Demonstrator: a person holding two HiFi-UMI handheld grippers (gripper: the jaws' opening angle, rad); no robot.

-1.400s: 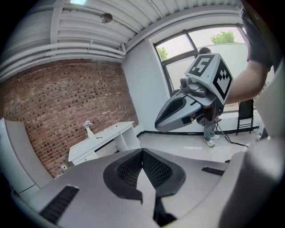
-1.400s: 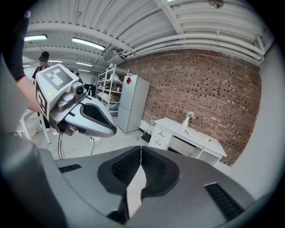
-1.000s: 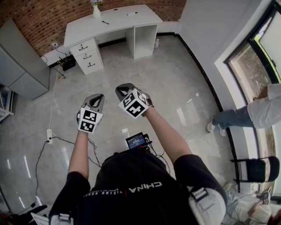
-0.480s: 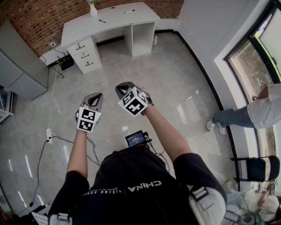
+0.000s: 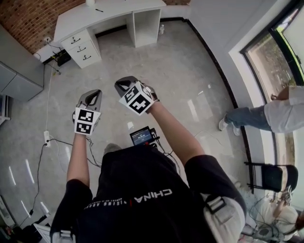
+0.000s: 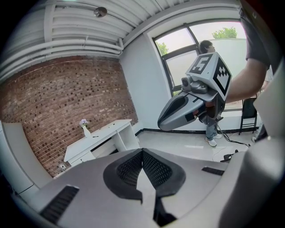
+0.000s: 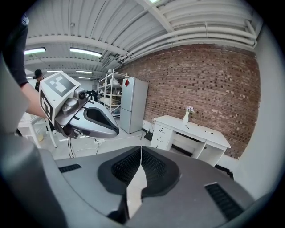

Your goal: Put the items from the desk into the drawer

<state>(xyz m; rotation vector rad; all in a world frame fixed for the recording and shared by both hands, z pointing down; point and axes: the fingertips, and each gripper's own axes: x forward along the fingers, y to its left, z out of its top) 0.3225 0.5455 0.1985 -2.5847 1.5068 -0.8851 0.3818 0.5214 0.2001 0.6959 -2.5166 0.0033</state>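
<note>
1. Looking down in the head view, the person is standing on the glossy grey floor, well apart from the white wooden desk at the far left. The left gripper and right gripper are hovering side by side, carrying nothing.
2. On the desk top, a thin dark pen-like item is lying near a small white vase. The three stacked drawers are looking shut.
3. In the left gripper view, the jaws are pressing together at their tips, with nothing between them. The desk is sitting far left against the red brick wall.
4. In the right gripper view, the jaws are likewise clenched and empty, and the desk is showing far right.
5. By my judgement, arriving with the jaws clenched is risking toppling the vase or nudging small items off the top. Gripping a drawer handle is calling for released jaws first.
</note>
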